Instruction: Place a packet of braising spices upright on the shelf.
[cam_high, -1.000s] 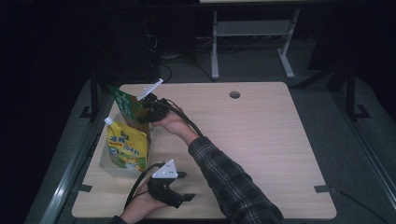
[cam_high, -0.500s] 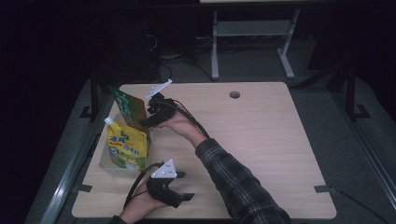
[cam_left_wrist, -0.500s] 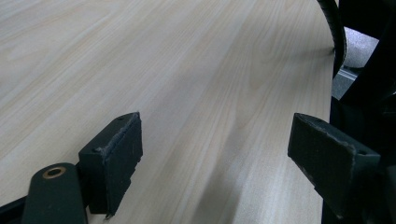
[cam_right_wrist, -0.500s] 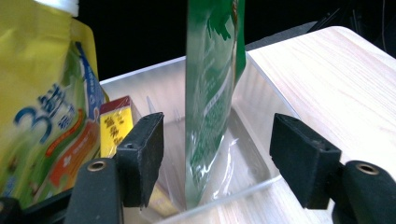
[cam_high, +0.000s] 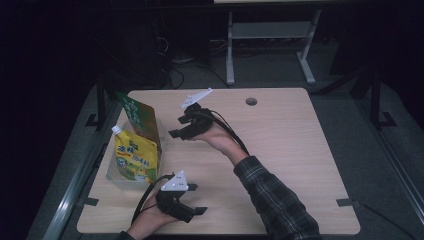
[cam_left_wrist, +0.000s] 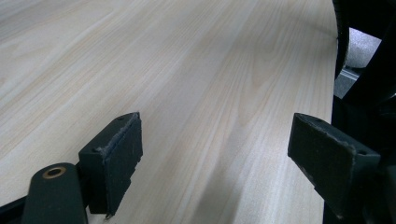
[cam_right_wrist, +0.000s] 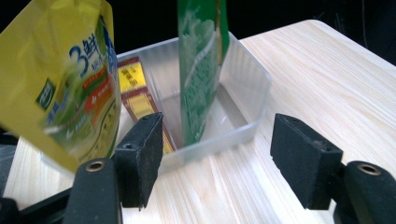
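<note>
Standing upright in a clear plastic bin (cam_right_wrist: 243, 88) at the left edge of the table (cam_high: 300, 150), a green pouch (cam_right_wrist: 201, 65) leans against the bin's far wall while the right gripper (cam_high: 176, 131) hangs just beside it, its jaws having just been opening and now wide apart with nothing between them. The pouch looks light, thin and floppy — a soft, slick film bag likely to buckle if pinched mid-body, so the stiffer sealed top edge seems the best place to take hold. Sharing the bin are a yellow spouted refill pouch (cam_right_wrist: 70, 79), fuller and probably heavier, and a flat red-and-yellow packet (cam_right_wrist: 135, 93) lying low between the two. Near the table's front edge, the left gripper (cam_left_wrist: 215, 163) rests low over bare wood — jaws spread, holding nothing.
</note>
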